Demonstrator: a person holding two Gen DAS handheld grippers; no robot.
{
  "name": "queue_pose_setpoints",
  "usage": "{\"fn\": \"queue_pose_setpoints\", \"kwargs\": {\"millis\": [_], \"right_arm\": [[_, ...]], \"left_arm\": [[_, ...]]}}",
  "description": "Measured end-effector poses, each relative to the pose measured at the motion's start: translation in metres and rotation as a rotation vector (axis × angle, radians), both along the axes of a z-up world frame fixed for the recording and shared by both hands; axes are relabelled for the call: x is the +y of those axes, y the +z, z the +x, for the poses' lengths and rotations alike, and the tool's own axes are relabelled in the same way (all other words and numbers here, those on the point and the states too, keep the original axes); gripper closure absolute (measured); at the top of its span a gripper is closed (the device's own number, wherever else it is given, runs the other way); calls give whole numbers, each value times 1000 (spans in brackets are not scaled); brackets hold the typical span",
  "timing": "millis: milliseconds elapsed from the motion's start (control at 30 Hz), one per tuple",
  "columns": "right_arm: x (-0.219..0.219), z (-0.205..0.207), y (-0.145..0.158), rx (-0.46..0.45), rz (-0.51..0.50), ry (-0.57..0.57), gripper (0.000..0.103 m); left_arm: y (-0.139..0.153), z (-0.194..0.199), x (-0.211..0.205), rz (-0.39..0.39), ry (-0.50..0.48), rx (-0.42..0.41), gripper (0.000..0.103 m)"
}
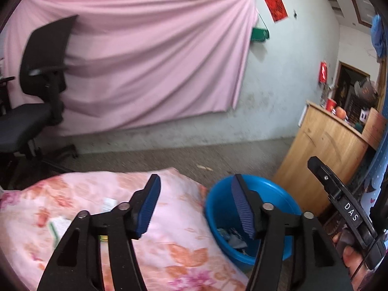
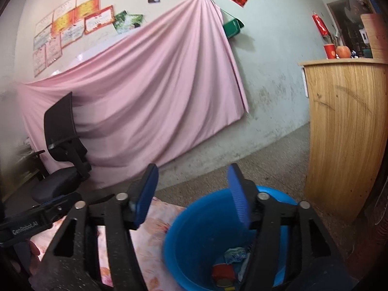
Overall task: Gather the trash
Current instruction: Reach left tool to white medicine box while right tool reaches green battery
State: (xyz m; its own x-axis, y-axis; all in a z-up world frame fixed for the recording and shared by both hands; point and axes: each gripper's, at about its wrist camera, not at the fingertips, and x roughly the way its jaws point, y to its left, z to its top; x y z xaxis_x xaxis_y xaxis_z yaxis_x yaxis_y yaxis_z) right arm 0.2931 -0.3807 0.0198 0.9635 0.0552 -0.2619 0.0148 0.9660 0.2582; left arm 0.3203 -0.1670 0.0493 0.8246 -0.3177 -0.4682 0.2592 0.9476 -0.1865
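**Both empty; next pick from bed**

Left hand-held gripper spread, empty, above floral bedcover. Wrappers at 9 o'clock of it. Right hand-held gripper spread over blue basin; trash inside. Advice: descend left, straddle wrapper, avoid cloth.

Lived-in home room — floral bedding, certificates

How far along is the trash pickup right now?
Done: several scraps already lie in the blue basin. In hand: nothing; the left gripper and right gripper are both open and empty. Left: wrappers on the floral cloth.
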Motion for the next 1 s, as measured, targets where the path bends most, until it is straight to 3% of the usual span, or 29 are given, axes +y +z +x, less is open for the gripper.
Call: {"fn": "queue_pose_setpoints", "kwargs": {"millis": [67,167,233,333,700,1000], "right_arm": [[10,-2,2,-24,-2,14,13],[24,-5,7,-60,-5,37,1],[35,-9,10,-97,-3,60,0],[52,-16,15,-160,-2,100,0],[121,-47,28,-370,-110,204,0],[165,-54,18,-395,-242,286,0]], "left_arm": [[4,-8,17,-8,32,-25,43],[9,-21,43,-24,93,-68,21],[13,-30,63,-51,134,-114,10],[17,-43,86,-53,188,-168,2],[12,-92,149,38,344,-329,2],[-12,-113,185,35,423,-344,2]]}}
